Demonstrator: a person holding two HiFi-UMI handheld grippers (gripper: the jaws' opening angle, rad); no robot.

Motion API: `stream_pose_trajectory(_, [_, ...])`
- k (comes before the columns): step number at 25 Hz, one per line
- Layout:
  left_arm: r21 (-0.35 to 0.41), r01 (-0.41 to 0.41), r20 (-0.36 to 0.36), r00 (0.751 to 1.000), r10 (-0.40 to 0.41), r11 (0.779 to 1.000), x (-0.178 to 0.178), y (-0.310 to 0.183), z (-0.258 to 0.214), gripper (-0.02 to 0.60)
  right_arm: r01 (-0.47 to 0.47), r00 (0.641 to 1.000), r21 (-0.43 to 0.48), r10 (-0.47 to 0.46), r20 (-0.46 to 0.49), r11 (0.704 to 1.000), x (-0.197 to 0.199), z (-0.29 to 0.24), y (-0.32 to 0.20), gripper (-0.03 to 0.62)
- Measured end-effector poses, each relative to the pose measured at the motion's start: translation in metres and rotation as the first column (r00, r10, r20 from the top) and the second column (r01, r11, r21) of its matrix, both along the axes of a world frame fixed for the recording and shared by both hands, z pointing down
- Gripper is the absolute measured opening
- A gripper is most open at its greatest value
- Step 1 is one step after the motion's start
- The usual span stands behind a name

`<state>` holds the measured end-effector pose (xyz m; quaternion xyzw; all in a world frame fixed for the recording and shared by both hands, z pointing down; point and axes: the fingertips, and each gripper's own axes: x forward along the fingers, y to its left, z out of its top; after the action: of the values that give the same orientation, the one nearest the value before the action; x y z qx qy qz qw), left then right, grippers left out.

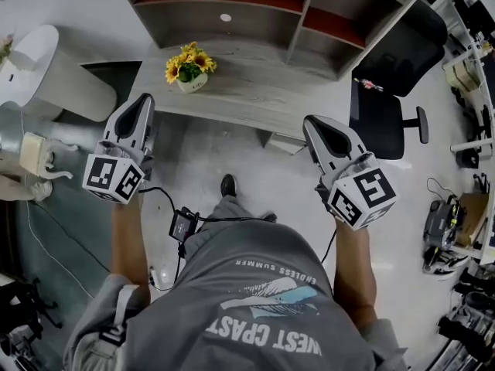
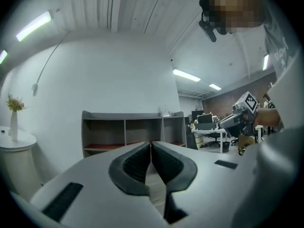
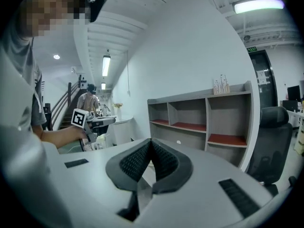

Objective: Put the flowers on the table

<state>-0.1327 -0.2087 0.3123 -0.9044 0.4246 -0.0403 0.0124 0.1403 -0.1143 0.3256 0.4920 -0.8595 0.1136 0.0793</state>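
- Flowers [image 1: 189,60] stand in a white pot [image 1: 192,83] on the table [image 1: 263,91], far left
- Left gripper [image 2: 151,151], right gripper [image 3: 151,146]: jaws together, empty
- Probably light, blooms crushable; grip the rigid pot

The flowers [image 1: 189,66] stand at the left end of the table [image 1: 263,91]. The shelf [image 1: 255,10] lies behind it, and the chair [image 1: 390,83] is to its right.

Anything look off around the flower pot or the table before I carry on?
Nothing stands out. The flower pot stands upright on the table, with no soil or water spilled around it. The left gripper and right gripper are both shut, with nothing between their jaws.
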Motion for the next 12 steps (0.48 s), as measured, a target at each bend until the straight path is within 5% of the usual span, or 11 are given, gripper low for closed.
stream_pose_trajectory(12, [0.017, -0.049, 0.015, 0.999, 0.048, 0.999, 0.017, 0.04, 0.001, 0.025, 0.029, 0.999, 0.042, -0.029, -0.015, 0.999, 0.003, -0.012, 0.036, 0.026])
